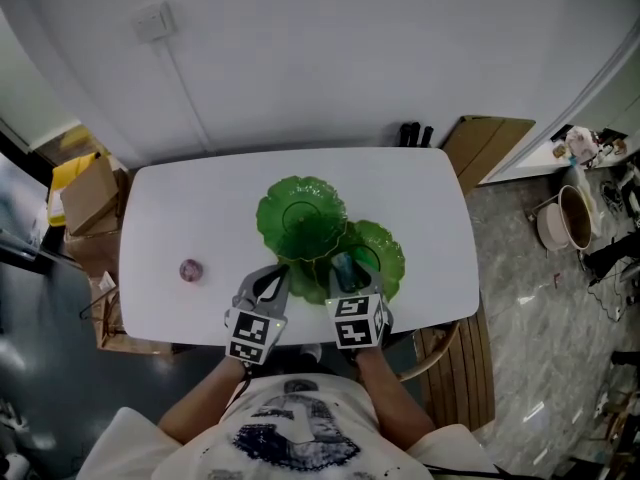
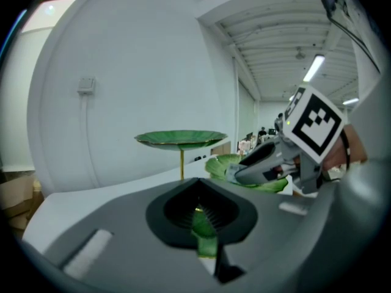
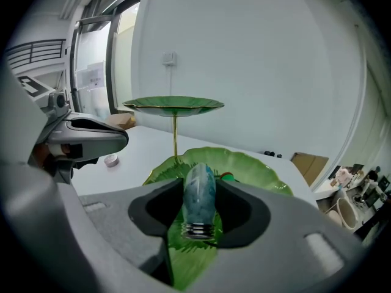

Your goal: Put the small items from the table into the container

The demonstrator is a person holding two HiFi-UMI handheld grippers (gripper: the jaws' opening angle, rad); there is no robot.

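Two grippers work at the near edge of the white surface (image 1: 200, 203), both at the green dish (image 1: 396, 260), a stand of two leaf-shaped tiers. The right gripper (image 1: 345, 268) has its jaws pinching a small clear bottle (image 3: 199, 200) with blue contents. It grips the body, with the threaded neck toward the hand and the far end tipped down over the lower leaf (image 3: 250, 166). That pose looks meant for laying the bottle in rather than dropping it. The left gripper (image 2: 197, 207) has its jaws pressed nearly together on a sliver of green with a gold glint, seemingly the lower leaf's rim. I take this as steadying the stand while the other hand loads it.

The head view gives the layout. A small pink round thing (image 1: 190, 269) lies alone near the left edge, well apart from the dish and not yet collected. Only the right gripper view shows the pads on either side of the bottle, and a tiny red-and-green thing (image 3: 227, 176) (too small to name) already on the lower leaf. Only the left gripper view shows the green between that gripper's jaws, and the upper leaf (image 2: 180, 139) raised on its thin stem.
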